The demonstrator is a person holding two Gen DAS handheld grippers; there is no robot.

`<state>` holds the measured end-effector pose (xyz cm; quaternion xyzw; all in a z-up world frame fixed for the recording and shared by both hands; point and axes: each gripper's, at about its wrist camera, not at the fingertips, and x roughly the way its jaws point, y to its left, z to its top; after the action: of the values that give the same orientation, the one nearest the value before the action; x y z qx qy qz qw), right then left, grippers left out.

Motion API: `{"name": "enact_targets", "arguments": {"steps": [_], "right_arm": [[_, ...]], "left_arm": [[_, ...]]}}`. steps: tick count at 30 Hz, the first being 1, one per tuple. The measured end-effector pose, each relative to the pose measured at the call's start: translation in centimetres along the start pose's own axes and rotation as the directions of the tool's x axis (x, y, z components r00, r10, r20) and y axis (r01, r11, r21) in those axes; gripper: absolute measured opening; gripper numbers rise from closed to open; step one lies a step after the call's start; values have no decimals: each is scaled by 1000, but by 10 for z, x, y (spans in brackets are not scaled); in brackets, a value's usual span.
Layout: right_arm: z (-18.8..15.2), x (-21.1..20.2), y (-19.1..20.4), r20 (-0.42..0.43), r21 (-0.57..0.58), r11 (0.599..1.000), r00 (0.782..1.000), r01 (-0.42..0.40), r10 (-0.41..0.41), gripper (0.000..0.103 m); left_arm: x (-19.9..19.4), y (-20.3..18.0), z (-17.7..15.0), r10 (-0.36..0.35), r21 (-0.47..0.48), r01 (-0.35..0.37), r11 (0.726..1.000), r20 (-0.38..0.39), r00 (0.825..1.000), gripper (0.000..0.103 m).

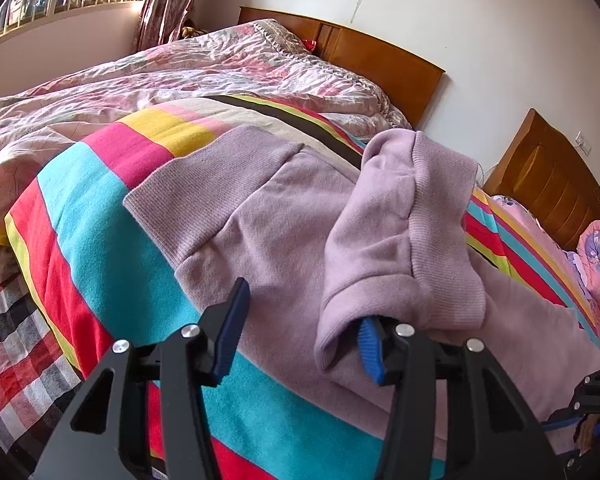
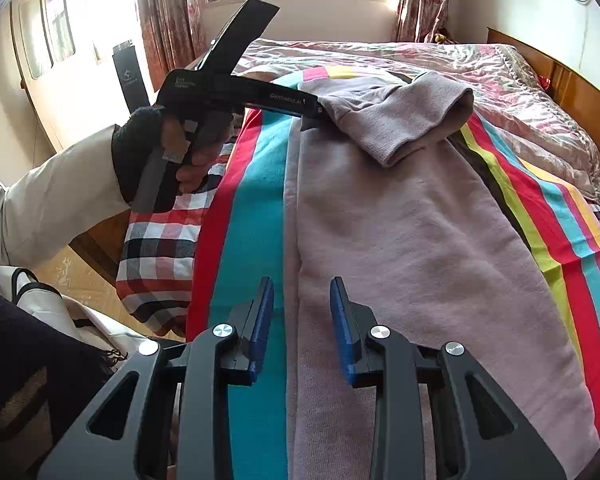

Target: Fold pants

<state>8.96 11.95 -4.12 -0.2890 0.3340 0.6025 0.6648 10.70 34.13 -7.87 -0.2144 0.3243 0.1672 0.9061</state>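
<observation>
Mid-fold: lilac fleece pants with ribbed cuffs flat on striped multicolour blanket on the bed, cuffed leg end flipped back over the body, lying at approx 1 o'clock in left wrist view. Left hand-held gripper: jaws apart, nothing pinched; right blue pad tucked under the draped cuff edge, fabric resting on it, not clamped. Right hand-held gripper: jaws partly apart, empty, hanging over pants' left edge at 6 o'clock, contact w/ cloth not clear. Judged: first fold just laid, cuff not squared yet. Next prob. slide left pad out w/o dragging cuff, smooth it, then take edge for 2nd fold. Around: pink floral quilt at 11 o'clock, wooden headboard at 1, red-black plaid cloth at 9 off the blanket edge. Risk: cuff snagging on pad, lumpy bedding skewing fold.
</observation>
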Motion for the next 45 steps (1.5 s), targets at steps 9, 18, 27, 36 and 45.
{"name": "enact_targets", "arguments": {"steps": [9,18,27,36,45], "right_arm": [[-14,7,-12,-56,36,999,998,35,-33,14],[-11,13,10,-69,-92,986,986,142,-149,12],[-4,-17,7,-2,-37,997,998,65,-66,3],[-11,8,3,-67,9,999,997,44,-43,16],[25,-18,-64,99,215,976,995,-28,7,35]], "left_arm": [[6,-7,3,0,29,0,1000,-12,1000,34],[10,-10,5,11,28,-10,1000,-39,999,15],[-35,-9,23,-19,27,18,999,18,1000,6],[2,15,-3,-33,-15,32,999,-28,999,28],[-29,8,-6,34,109,-42,993,72,997,87]]}}
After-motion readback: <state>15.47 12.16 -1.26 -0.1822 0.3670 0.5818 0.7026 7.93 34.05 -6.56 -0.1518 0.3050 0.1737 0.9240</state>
